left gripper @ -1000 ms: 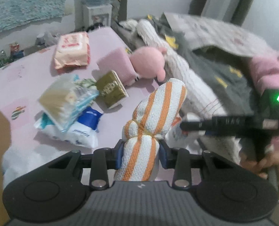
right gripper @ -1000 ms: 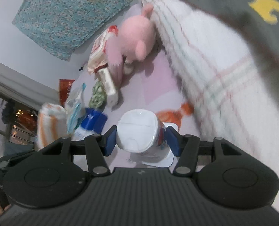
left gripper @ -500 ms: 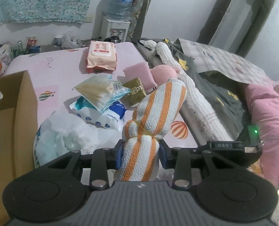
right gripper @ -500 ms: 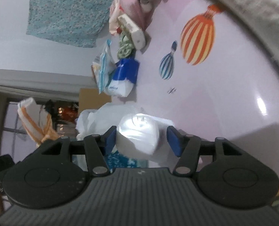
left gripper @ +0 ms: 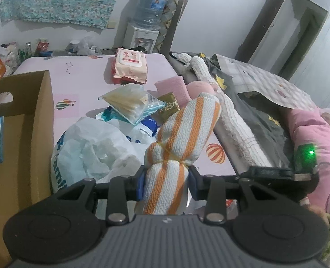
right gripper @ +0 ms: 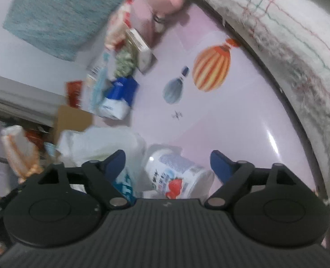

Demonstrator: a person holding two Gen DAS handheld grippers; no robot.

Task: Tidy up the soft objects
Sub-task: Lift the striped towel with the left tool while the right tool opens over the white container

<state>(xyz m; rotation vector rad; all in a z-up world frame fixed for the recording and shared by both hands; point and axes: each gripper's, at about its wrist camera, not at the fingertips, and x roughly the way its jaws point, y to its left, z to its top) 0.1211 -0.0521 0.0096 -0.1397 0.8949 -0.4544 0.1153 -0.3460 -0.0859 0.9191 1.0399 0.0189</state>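
1. Orange-and-white striped terry fills my left view: the rolled towel [left gripper: 178,147], tied with a yellow band, is clamped between the blue pads of my left gripper [left gripper: 166,184], whose fingers sit partly closed and tight on its lower half.
2. A second ago the cardboard box [left gripper: 19,120] was barely a sliver at the left edge; now its open side stands large beside me, so I have swung the towel toward it.
3. Beyond the towel on the pink bed sheet [left gripper: 84,82] lie a white plastic bag [left gripper: 91,147], a clear sachet pack [left gripper: 129,105], a wet-wipes pack [left gripper: 130,68] and a pink plush toy [left gripper: 200,89], all waiting to be sorted.
4. My right gripper [right gripper: 167,162], seen in the right wrist view, has its fingers spreading apart as I look, wide and touching nothing.
5. A white strawberry-printed pack [right gripper: 178,174] lies between them on the sheet, just beside the plastic bag; half a second ago it was pinched in those pads, so I judge it has just been dropped there.
6. That frees my right hand for another item, while the towel probably goes into the box next.
7. Blur smears the far clutter in this view, so I cannot tell more about it.
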